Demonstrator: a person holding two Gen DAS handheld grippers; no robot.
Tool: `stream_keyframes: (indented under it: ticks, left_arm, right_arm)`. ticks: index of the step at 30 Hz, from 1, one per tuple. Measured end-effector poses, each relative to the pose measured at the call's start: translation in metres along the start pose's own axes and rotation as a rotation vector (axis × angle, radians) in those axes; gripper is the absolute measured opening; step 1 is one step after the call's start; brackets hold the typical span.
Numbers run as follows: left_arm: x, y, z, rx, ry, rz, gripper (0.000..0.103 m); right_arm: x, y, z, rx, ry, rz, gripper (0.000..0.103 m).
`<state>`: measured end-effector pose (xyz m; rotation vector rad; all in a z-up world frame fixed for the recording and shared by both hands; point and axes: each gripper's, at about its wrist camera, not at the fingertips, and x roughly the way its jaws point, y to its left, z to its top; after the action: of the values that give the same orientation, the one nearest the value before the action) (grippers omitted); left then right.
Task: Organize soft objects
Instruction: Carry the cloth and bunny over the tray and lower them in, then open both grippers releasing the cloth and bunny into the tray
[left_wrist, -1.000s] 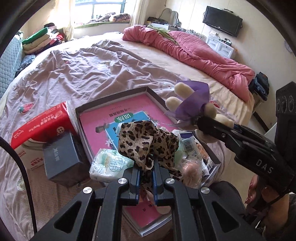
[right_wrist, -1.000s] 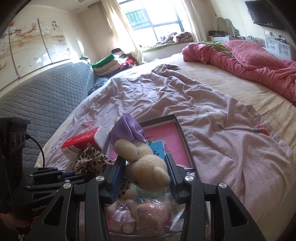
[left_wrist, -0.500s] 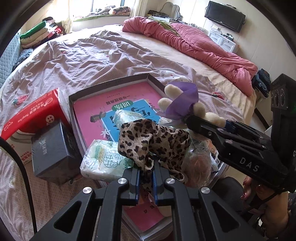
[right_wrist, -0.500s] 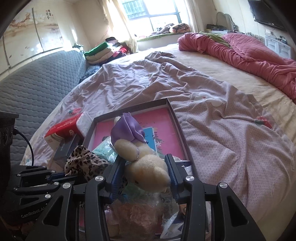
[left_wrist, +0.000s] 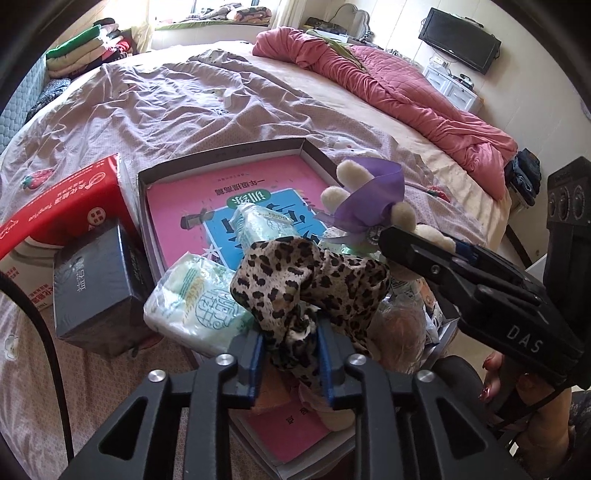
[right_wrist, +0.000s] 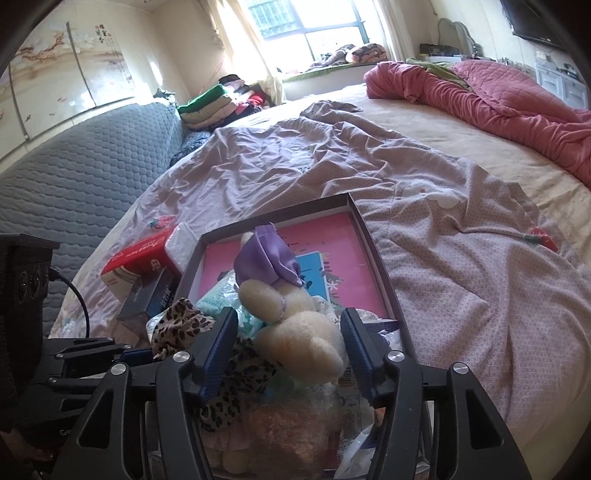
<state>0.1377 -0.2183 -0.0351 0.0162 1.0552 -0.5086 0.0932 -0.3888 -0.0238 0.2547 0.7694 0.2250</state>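
Observation:
A leopard-print cloth lies on the pile in the shallow cardboard box. Its lower fold hangs between the pads of my left gripper, whose jaws are opening and no longer pinch it. A cream plush rabbit with a purple bow rests on the same pile. My right gripper straddles it, its jaws opening, with a gap showing at the left pad. From the left wrist view the right gripper reaches in from the right under the rabbit.
The box holds a pink book and soft tissue packs. A red tissue box and a dark blue box sit left of it on the mauve sheet. A pink quilt lies far right, folded clothes at the back.
Both grippers sank toward the box with their loads. The left jaws, pinched on the leopard cloth before, have parted. The right jaws have widened off the rabbit.

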Motion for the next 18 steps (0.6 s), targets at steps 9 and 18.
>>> stream_keyframes:
  ticks: [9, 18]
  left_arm:
    - [-0.009, 0.002, -0.003, -0.001, -0.014, 0.002, 0.050]
    - [-0.032, 0.006, -0.005, -0.009, -0.066, 0.007, 0.065]
  right_arm:
    - [-0.014, 0.009, 0.004, -0.032, -0.039, -0.017, 0.074]
    - [-0.019, 0.006, 0.007, -0.017, -0.047, -0.055, 0.075]
